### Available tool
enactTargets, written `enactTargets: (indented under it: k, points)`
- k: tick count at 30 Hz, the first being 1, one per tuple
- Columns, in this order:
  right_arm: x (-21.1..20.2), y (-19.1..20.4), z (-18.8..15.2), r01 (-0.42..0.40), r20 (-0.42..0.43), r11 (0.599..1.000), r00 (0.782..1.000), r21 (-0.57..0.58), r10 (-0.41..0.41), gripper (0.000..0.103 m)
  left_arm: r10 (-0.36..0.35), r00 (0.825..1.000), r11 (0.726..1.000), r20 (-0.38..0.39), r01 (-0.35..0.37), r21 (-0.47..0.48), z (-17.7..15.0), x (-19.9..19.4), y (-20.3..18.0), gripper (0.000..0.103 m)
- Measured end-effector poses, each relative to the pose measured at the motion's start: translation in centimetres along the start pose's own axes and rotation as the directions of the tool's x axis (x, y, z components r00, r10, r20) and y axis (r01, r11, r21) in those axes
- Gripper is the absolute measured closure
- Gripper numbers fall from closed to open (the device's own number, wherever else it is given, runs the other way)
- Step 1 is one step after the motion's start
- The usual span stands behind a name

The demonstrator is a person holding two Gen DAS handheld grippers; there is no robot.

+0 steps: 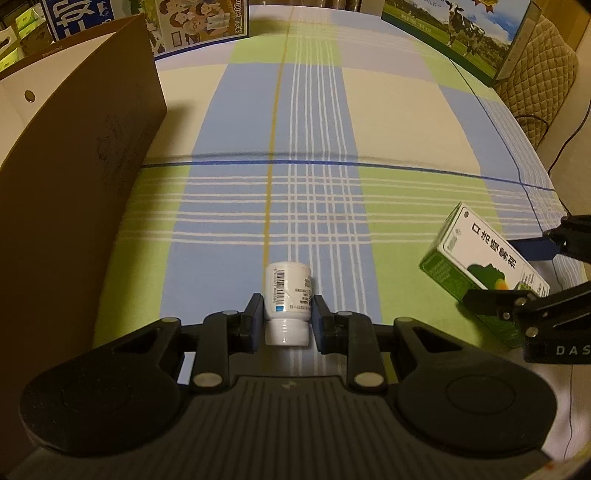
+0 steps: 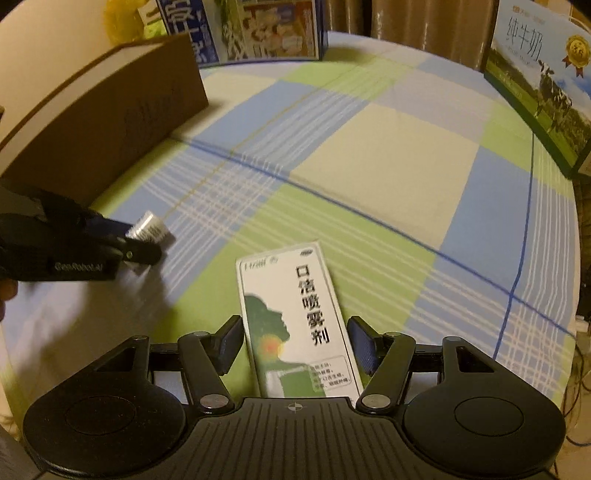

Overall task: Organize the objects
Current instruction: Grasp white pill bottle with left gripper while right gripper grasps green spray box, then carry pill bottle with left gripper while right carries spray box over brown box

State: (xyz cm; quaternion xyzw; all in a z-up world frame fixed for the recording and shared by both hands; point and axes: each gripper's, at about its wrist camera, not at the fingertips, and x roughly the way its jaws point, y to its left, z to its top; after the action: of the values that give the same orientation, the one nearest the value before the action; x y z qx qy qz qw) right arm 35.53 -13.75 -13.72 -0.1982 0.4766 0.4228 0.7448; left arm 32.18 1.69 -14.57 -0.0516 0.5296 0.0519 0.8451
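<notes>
1. A brown cardboard box [image 1: 74, 155] stands at the left on the checked tablecloth [image 1: 388, 110].
2. The right gripper [image 2: 295, 341] clamps a green-and-white medicine carton [image 2: 295, 317].
3. The left gripper [image 1: 288, 308] clamps a white pill bottle [image 1: 288, 295], cap towards the camera.

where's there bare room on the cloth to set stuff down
The widest bare patch is the checked cloth between the brown cardboard box and the milk carton at far right. The near edge is crowded: the left tool around the white bottle, the right tool around the green-and-white box.
</notes>
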Motion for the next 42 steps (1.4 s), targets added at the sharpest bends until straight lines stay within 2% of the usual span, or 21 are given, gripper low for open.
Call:
enactTargets:
  k: [8, 15, 22, 32, 42]
  points:
    - [-0.4, 1.1, -1.0, 0.026, -0.026, 0.998, 0.999, 0.049, -0.025, 0.049, -0.004, 1.000, 1.000, -0.006, 0.004, 0.011, -1.7, -0.9, 0.0, 0.080]
    - [-0.7, 4.1, -2.2, 0.031, -0.046, 0.999, 0.999, 0.025, -0.030, 0.049, -0.006, 1.000, 1.000, -0.013, 0.006, 0.016, -3.6, -1.8, 0.0, 0.080]
    - [-0.9, 7.0, -3.1, -0.005, -0.052, 1.000, 0.999, -0.016, 0.004, 0.050, -0.016, 1.000, 1.000, -0.018, 0.016, 0.014, -6.1, -3.1, 0.4, 0.080]
    - [-0.3, 10.2, -3.4, -0.002, -0.056, 0.999, 0.998, -0.052, -0.001, 0.050, -0.025, 0.999, 1.000, -0.034, 0.025, -0.004, -9.1, -5.0, 2.4, 0.081]
    - [-1.0, 10.6, -2.8, -0.020, -0.022, 0.999, 1.000, 0.040, 0.021, 0.051, -0.070, 0.997, 0.998, 0.022, 0.070, 0.002, -9.6, -7.7, 3.7, 0.081]
